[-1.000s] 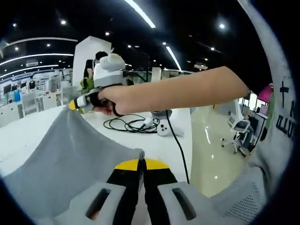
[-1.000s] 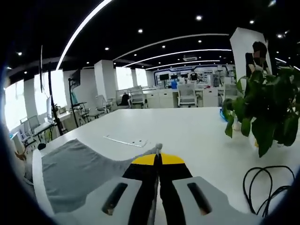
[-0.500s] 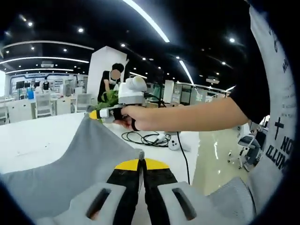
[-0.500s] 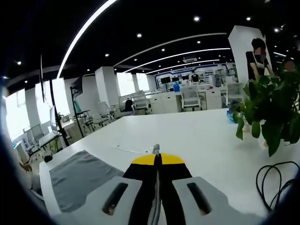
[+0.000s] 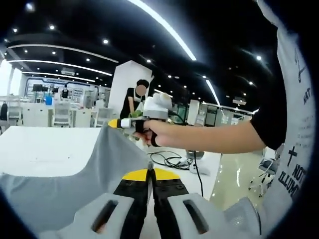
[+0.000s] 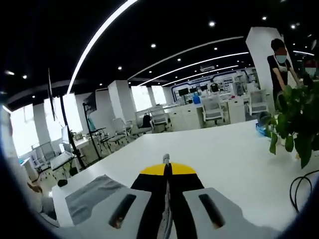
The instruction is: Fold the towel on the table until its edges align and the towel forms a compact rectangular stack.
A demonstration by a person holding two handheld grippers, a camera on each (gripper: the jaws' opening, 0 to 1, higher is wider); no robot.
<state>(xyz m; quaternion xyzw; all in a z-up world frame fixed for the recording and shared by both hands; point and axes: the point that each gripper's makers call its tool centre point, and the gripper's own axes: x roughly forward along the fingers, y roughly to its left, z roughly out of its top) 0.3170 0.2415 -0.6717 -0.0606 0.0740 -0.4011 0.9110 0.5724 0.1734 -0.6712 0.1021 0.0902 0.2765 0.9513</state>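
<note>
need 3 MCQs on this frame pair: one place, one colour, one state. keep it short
1. Where does the potted plant stand in the right gripper view?
A. on the white table, at the right edge of the view
B. on the floor by the chairs
C. on the towel

2. What colour is the towel?
A. blue
B. grey
C. red

3. In what state is the left gripper?
A. wide open above the table
B. shut on a cable
C. shut on an edge of the towel

Key: 1 A, its leaves rise from the tabletop at the right. 2 B, the cloth is plain grey in both views. 3 C, the jaws meet with grey cloth sticking out at the yellow tips.
</note>
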